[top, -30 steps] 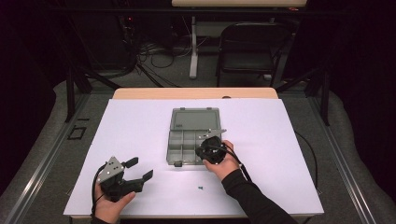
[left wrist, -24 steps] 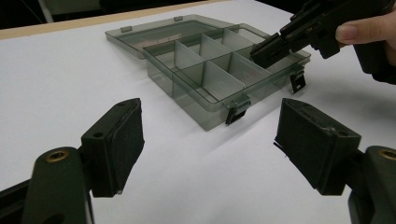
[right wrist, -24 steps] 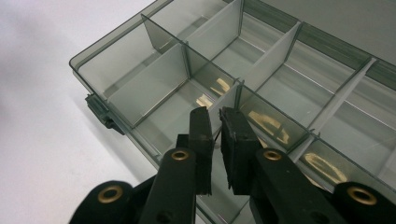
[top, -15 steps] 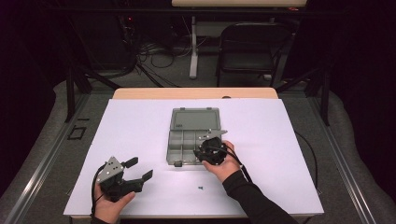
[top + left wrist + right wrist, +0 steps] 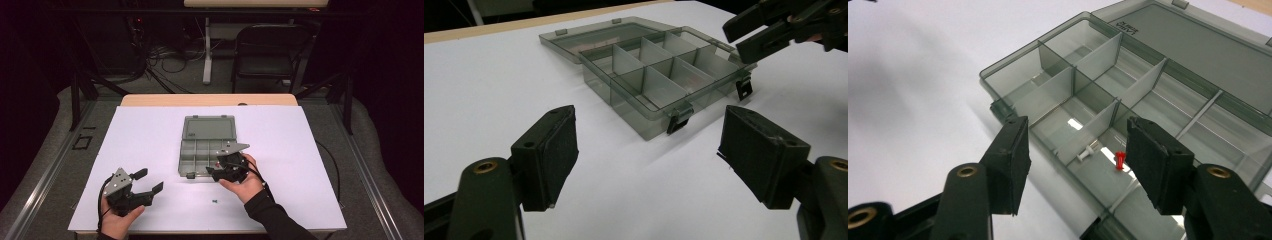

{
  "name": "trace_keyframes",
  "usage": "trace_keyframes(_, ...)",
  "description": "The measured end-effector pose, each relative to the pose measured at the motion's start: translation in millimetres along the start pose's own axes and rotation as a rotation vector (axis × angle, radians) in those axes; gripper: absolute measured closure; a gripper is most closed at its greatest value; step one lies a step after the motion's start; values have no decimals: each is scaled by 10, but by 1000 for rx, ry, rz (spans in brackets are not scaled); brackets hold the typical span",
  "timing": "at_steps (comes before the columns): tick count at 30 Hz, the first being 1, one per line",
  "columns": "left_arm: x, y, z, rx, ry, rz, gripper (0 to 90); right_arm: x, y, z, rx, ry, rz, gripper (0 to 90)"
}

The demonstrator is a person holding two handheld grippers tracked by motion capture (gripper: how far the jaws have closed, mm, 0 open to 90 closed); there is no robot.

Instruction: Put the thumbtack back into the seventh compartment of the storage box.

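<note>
A smoky clear compartment box [image 5: 200, 150] lies mid-table with its lid [image 5: 209, 127] folded back flat. My right gripper [image 5: 216, 169] hovers at the box's near right corner. Its jaws have just been opening and now stand open with nothing gripped [image 5: 1078, 145]. Below them, a red push pin [image 5: 1119, 160] and a white push pin [image 5: 1087, 152] lie in a near compartment. My left gripper [image 5: 150, 180] rests at the near left, open and empty [image 5: 649, 140], and faces the box [image 5: 659, 75]. The right gripper [image 5: 774, 25] shows beyond it.
A small dark pin [image 5: 214, 201] lies loose on the white table cover [image 5: 300, 150] in front of the box. The other compartments look empty. A folding chair [image 5: 270, 50] and cables stand beyond the table's far edge.
My right hand has drawn back a little from the box toward the near edge. The left hand and the box have not moved.
</note>
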State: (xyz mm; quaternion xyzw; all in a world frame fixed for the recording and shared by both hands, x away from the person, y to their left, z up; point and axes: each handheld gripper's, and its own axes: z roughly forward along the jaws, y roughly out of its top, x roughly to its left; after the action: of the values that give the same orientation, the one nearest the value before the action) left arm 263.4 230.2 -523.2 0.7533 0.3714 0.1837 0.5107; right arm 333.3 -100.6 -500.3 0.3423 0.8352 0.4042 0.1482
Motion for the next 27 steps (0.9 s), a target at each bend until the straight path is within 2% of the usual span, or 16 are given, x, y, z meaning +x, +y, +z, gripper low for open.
trace_keyframes(4,-1,-1,1,1,1,0,229,57,-39,-115,-19,-23,-59,410)
trace_keyframes(8,-4,0,0,1,4,0,229,97,-102,-211,-38,-13,-67,408)
trace_keyframes(11,0,-1,-1,-1,2,0,229,134,-181,-266,-36,-31,-85,414)
trace_keyframes(21,1,-4,8,3,8,-3,229,180,-481,-348,-64,0,-63,485)
trace_keyframes(27,-3,-7,15,6,13,-7,229,184,-577,-368,-80,14,-53,540)
